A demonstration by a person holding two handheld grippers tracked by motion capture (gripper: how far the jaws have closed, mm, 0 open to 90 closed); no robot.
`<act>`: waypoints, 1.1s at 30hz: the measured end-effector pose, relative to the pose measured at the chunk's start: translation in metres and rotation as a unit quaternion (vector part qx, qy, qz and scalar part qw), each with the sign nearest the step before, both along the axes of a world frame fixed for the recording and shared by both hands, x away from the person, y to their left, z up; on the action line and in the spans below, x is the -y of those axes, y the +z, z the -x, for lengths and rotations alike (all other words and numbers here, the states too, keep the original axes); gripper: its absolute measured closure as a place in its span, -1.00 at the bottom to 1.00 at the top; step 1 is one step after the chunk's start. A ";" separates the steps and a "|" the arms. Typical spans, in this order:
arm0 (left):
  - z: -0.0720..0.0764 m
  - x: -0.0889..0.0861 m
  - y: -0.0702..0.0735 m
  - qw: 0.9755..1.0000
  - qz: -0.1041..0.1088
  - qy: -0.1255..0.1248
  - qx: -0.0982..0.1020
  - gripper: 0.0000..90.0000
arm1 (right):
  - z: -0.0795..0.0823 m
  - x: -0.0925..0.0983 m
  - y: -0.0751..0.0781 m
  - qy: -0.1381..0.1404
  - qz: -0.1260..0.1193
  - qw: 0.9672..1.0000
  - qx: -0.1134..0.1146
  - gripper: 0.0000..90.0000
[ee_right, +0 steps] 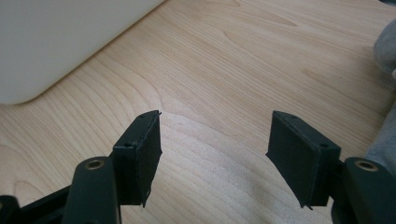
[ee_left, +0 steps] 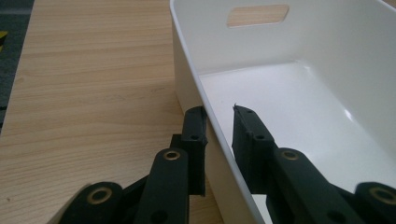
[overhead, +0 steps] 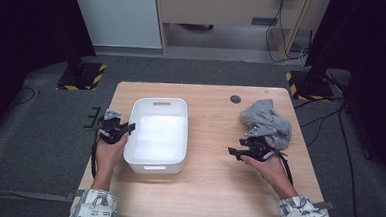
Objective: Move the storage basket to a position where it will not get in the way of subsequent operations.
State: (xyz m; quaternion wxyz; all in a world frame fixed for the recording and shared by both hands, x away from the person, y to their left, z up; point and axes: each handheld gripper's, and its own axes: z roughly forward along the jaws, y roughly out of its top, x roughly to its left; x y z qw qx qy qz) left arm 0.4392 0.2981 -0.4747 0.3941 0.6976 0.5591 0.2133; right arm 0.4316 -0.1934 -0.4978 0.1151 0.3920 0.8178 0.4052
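— Gripping the white bin [ee_left: 280, 84], why is its near wall pinched by the left gripper [ee_left: 219, 122]?
— So it can be slid (probably). The right gripper [ee_right: 215, 135] is held open, empty, beside the grey cloth [overhead: 266, 121].

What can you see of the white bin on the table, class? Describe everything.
The white bin is a rectangular tub of glossy plastic with rounded corners and a slot handle in each short end. It stands upright and empty on the wooden table, left of centre. The left gripper straddles its left wall, one jaw inside and one outside.
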 end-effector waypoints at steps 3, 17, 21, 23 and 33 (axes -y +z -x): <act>0.000 -0.006 0.000 1.000 -0.001 0.002 0.000 0.66 | 0.001 0.000 -0.001 0.000 0.000 1.000 -0.001 -0.23; 0.000 -0.027 -0.001 1.000 0.001 0.013 0.008 0.63 | 0.001 -0.002 -0.001 0.000 -0.002 1.000 0.002 -0.32; 0.006 -0.029 0.004 0.999 0.005 0.033 0.017 0.28 | 0.001 -0.002 0.000 0.001 0.008 1.000 0.009 -0.36; 0.011 -0.030 0.006 0.999 0.014 0.035 0.018 0.21 | 0.002 -0.002 0.000 -0.003 0.010 1.000 0.010 -0.37; 0.020 -0.023 0.002 1.000 -0.021 0.022 -0.009 0.38 | 0.002 -0.002 0.001 -0.001 0.022 1.000 0.015 -0.37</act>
